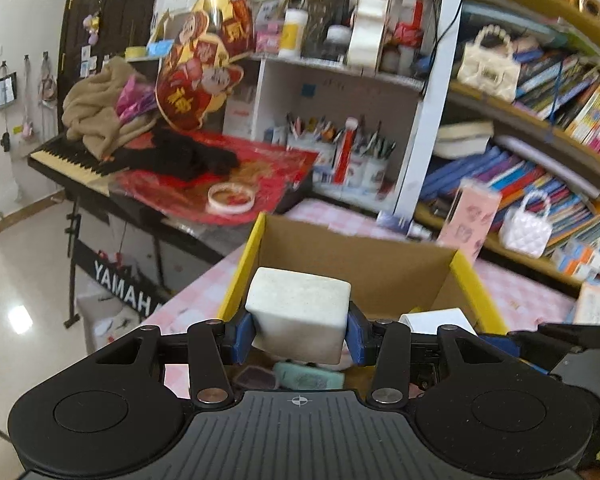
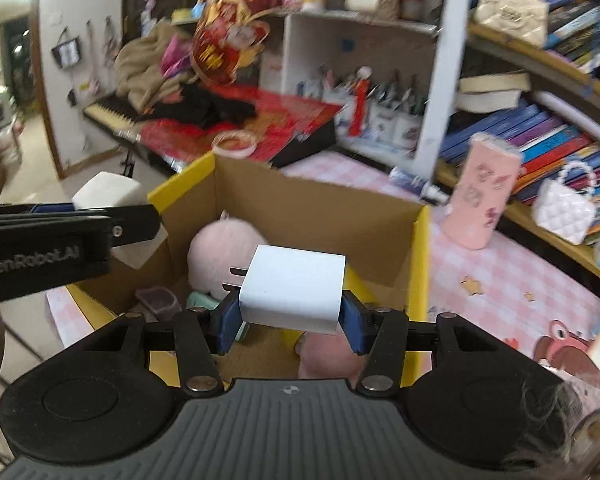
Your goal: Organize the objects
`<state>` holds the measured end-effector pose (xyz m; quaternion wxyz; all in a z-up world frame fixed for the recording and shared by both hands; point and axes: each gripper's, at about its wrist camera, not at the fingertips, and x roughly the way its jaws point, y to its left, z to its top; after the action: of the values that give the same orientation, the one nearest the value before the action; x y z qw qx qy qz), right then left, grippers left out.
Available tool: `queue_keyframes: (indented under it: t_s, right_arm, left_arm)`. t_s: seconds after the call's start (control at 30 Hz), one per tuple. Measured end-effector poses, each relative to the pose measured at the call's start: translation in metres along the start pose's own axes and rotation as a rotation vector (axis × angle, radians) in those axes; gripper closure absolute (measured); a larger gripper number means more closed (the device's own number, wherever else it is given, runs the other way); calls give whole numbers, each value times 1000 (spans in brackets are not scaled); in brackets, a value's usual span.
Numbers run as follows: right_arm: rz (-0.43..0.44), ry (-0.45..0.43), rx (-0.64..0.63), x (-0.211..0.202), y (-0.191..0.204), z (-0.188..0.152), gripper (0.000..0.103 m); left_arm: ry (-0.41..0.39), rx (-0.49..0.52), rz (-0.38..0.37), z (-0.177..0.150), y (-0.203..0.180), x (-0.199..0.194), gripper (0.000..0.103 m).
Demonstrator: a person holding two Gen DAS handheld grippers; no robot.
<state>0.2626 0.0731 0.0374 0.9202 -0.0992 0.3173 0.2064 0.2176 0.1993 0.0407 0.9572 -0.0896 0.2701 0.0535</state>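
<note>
My left gripper (image 1: 300, 338) is shut on an off-white speckled block (image 1: 298, 312), held over the near-left part of an open cardboard box (image 1: 356, 264) with yellow flaps. My right gripper (image 2: 288, 320) is shut on a white plug adapter (image 2: 294, 286) whose two prongs point left, above the same cardboard box (image 2: 312, 208). Inside the box lie a pink plush toy (image 2: 220, 252), a small dark case (image 2: 158, 300) and a mint-green item (image 1: 308, 376). In the right wrist view the left gripper's arm (image 2: 60, 236) reaches in from the left with the block (image 2: 106, 192).
The box stands on a pink checked tablecloth (image 2: 500, 276). Behind it are a keyboard (image 1: 72, 160) piled with red paper, cloth and a tape roll (image 1: 231, 198), a white cubby with pen cups (image 1: 352, 156), and bookshelves (image 1: 540, 140). A pink case (image 2: 484, 196) leans at right.
</note>
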Motion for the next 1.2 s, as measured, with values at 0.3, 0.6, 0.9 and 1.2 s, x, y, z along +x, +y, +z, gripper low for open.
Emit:
queue_keyframes:
  t_s: [0.3, 0.6, 0.9, 1.2]
  right_arm:
    - [85, 82, -54, 30, -5, -3, 53]
    - [96, 79, -53, 28, -5, -4, 53]
    - [24, 6, -60, 4, 5, -8, 48]
    - [-55, -106, 19, -57, 1, -28, 49]
  left_arm:
    - [72, -13, 28, -14, -2, 21, 58]
    - [86, -2, 23, -14, -9, 20, 57]
    - [-39, -9, -39, -7, -15, -23, 44]
    - [-112, 35, -87, -18, -19, -89, 39]
